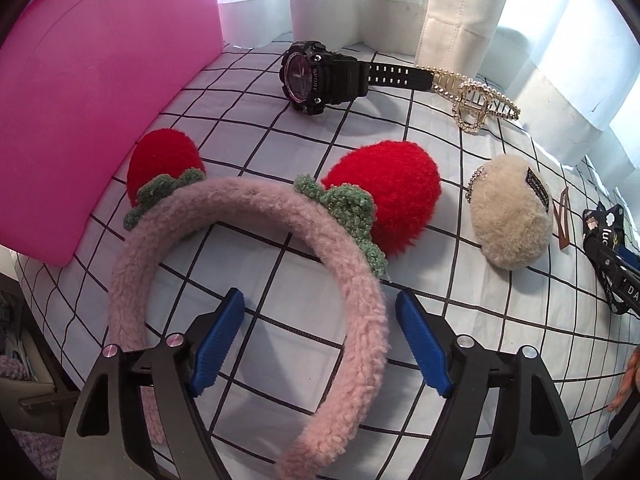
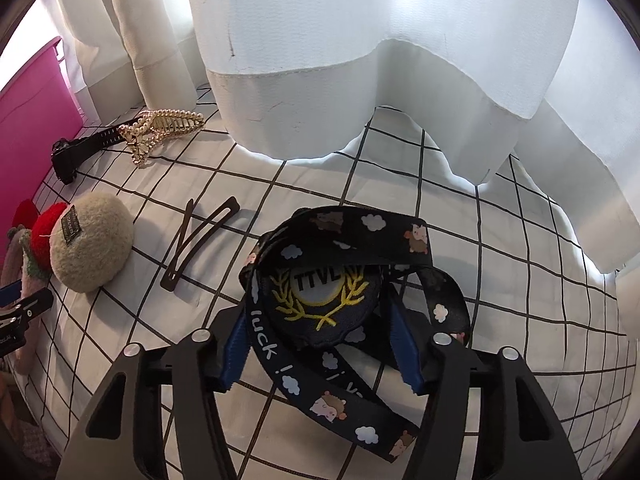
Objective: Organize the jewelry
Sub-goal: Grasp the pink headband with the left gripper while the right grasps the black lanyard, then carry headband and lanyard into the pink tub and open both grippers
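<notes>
Both grippers sit low over a white cloth with a black grid [image 1: 280, 92], each straddling one accessory.

The left gripper [image 1: 320, 332] has its blue-padded fingers spread apart, one arm of the fuzzy pink headband with two red plush strawberries [image 1: 248, 216] lying between them without touching either pad. The right gripper [image 2: 318, 344] is likewise parted around a heap of black lanyard strap printed with clouds and small animals [image 2: 340, 280]; whether its pads press the strap I cannot tell. Near the curtain lie a black sport wristwatch [image 1: 316, 76] and, touching its strap, a gold pearl-studded claw clip [image 1: 476, 96]. A beige furry round clip [image 1: 508, 216] rests beside a brown snap hair clip [image 2: 200, 236]. A pink plastic bin [image 1: 100, 92] stands on the left.
</notes>
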Demonstrator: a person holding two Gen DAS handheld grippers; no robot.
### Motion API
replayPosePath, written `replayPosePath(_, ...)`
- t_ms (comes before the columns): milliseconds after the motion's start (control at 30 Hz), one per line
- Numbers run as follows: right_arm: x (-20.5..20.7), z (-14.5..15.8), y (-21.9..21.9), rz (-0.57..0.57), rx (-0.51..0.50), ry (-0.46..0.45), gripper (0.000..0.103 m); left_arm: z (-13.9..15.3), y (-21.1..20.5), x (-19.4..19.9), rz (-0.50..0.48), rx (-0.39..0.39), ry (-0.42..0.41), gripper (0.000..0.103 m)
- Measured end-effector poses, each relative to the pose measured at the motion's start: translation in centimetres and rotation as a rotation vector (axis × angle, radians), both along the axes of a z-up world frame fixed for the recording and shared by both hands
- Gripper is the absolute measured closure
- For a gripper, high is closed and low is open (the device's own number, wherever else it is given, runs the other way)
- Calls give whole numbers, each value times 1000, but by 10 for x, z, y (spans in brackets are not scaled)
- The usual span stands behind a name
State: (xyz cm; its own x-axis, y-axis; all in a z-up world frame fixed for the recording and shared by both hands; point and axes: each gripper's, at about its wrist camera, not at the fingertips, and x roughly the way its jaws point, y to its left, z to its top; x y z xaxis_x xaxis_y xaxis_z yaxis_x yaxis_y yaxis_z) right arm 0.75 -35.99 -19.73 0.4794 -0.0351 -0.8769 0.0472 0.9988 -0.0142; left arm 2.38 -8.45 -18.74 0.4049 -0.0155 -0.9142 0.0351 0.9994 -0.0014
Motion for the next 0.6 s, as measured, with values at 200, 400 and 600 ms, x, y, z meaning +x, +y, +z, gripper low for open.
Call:
replayPosePath(200, -4, 2, 13, 18, -19, -11, 92, 8, -11, -6, -60, -11, -10, 92)
replayPosePath(400, -16, 5, 5, -19, 21, -28, 93, 15, -6, -13, -60, -13, -34, 95)
replayPosePath(600, -30, 22, 8, -39, 31, -55, 93, 39, 3, -18, -73, -15, -83, 95)
